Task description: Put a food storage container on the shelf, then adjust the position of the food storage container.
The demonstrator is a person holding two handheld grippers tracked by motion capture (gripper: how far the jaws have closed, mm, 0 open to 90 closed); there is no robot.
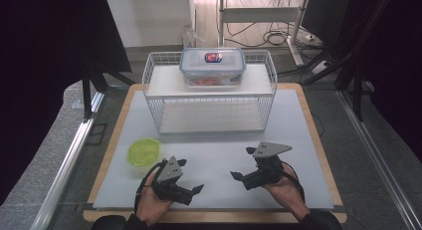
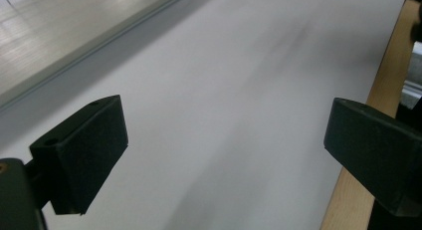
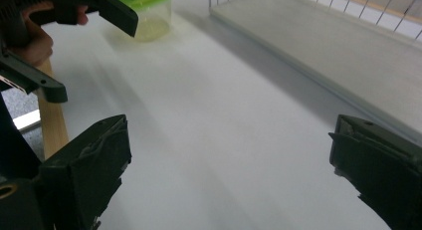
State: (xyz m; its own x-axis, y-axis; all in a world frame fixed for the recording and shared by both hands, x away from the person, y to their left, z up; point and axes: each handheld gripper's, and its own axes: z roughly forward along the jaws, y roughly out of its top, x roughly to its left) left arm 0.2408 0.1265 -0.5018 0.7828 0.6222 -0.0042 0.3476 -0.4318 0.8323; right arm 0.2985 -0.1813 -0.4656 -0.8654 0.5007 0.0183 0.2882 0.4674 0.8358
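**Both claws at rest height, empty, ahead of any pick**

The green-lidded container (image 1: 144, 152) stands on the white mat (image 1: 214, 150) at the near left, just beside the left claw (image 1: 191, 176). It is the nearest thing to either hand, so it is judged the likeliest first pick. In the right gripper view the same container (image 3: 149, 13) shows a clear tub under a green lid, upright and untouched.

The left claw has its jaws wide apart with nothing between them; its own view looks along bare mat toward the wooden edge of the desk (image 2: 383, 90). The right claw (image 1: 241, 164) is likewise spread and empty (its pads (image 3: 94, 160) frame only mat). Both are held low over the near part of the mat and point inward toward each other, a neutral stance that leaves either hand free to go first.

Farther back stands the white wire shelf rack (image 1: 209, 98). A clear lock-lid food box (image 1: 212, 65) sits on its upper tier, centred. The lower tier is open at the front, which would allow a level insertion.
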